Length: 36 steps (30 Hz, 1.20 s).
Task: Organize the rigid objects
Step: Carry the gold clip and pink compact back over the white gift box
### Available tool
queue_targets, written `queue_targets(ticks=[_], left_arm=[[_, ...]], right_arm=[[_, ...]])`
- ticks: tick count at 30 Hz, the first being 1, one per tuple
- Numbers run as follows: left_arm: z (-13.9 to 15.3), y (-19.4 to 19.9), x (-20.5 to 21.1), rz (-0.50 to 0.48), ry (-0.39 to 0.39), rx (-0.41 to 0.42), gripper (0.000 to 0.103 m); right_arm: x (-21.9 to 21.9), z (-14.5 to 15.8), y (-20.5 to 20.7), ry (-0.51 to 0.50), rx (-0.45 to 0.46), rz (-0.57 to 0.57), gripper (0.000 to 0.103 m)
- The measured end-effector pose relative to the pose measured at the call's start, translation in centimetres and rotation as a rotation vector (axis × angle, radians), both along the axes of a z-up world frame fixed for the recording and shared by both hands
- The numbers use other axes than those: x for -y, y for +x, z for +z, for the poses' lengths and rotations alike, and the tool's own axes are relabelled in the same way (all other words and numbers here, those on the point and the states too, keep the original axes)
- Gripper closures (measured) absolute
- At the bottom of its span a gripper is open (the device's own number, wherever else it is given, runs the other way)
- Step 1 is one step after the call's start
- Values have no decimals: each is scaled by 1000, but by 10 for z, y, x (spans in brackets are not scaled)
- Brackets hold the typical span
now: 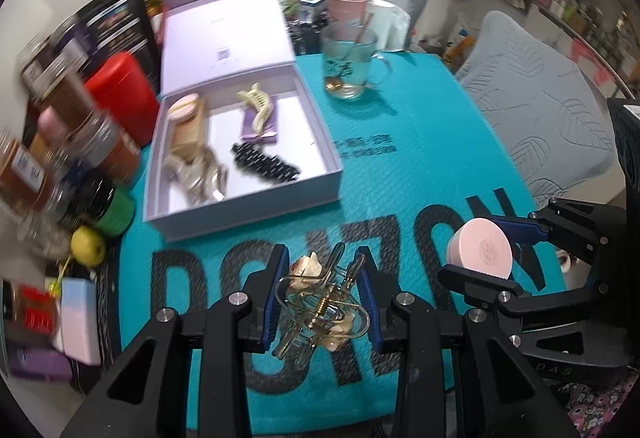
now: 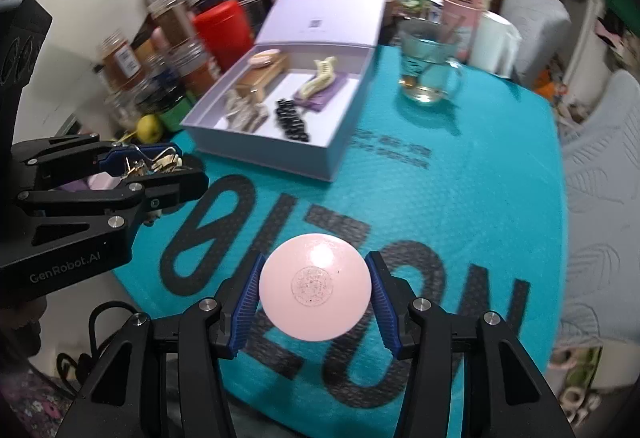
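Note:
My left gripper is shut on a gold wire hair claw with pale shell pieces, held above the teal mat. My right gripper is shut on a round pink jar, lid facing the camera. Each gripper shows in the other view: the right gripper at right with the pink jar, the left gripper at left with the hair claw. Beyond lies an open lilac box, its lid up, holding a cream claw clip, a black clip, a tan box and silvery pieces.
A glass mug with a spoon stands behind the box on the mat. Jars, a red canister and a yellow-green fruit crowd the left edge. Grey cushioned chairs sit to the right. Pink cups stand at the back.

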State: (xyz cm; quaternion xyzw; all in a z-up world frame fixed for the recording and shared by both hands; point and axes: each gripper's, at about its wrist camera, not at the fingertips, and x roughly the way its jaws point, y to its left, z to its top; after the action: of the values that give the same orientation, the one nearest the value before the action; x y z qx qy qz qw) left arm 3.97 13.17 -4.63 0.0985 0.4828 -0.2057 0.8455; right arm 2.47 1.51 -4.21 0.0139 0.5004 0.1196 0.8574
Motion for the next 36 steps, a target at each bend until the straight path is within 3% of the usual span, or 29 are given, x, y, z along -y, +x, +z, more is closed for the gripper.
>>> queue_targets(ticks=[10,36], left_arm=[[1,-5,-40,90,-4,-1,70],[-19,78,-87,-45,-12,-51,70]], right_arm=[[-40,-1,5,16,-1,89,52],[-94,-17,68,22,-29,-55,52]])
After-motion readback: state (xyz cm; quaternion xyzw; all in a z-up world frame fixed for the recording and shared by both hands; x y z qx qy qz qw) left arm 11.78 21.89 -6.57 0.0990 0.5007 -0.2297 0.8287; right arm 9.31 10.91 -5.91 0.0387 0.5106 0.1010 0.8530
